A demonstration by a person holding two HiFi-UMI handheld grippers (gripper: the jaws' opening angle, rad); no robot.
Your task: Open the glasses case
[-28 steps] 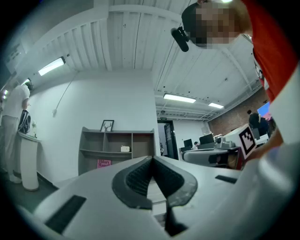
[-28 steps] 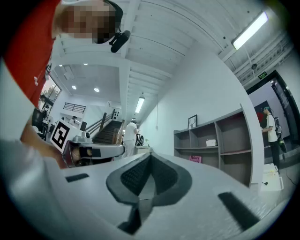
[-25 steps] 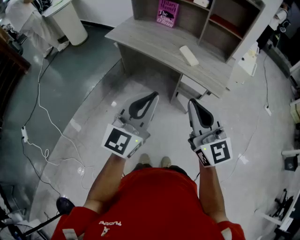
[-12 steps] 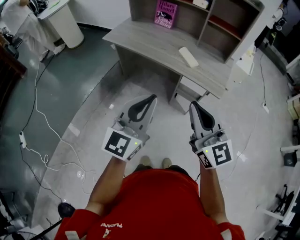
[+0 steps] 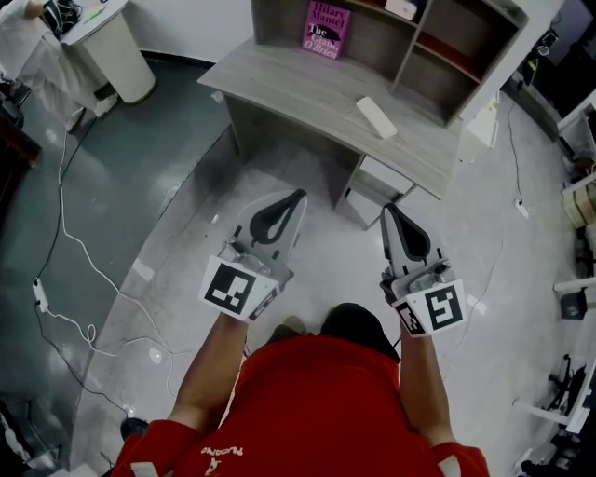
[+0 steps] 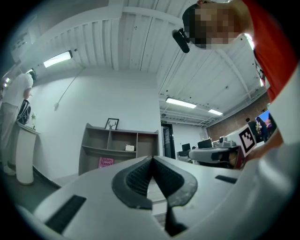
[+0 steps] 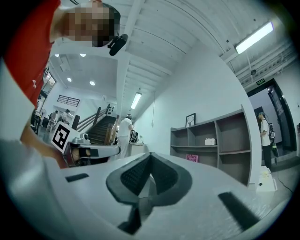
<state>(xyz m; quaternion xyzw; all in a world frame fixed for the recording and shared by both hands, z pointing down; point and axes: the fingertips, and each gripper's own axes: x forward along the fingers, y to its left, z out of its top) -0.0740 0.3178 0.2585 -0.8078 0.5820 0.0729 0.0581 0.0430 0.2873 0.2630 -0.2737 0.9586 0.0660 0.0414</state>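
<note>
Two hand-held grippers are out in front of the person's chest, the left hand-held gripper and the right hand-held gripper. Each has its jaws pressed fully together with nothing between the pads. Both gripper views show the ribbed pads meeting along a single seam, with only the room beyond them. Neither tool touches anything.

The glasses case is a pale oblong lying flat and shut on the grey surface. Both tools are well short of the case, out over the floor on the person's side of it. The right one is the more directly in line with the case. Behind the case rises a shelf unit. A pink book stands in it, beyond the case and to its left.

My judgement is that the main risk lies in the first contact. With the jaws shut, a tool reaching the case would nudge it, not grip it. The case looks smooth and loose, so it could skate towards the shelf unit or the surface's front edge. Clamping across lid and base together would pin it shut. Prying the lid with one tool while the base is unheld would likely tip or drag the whole case.
</note>
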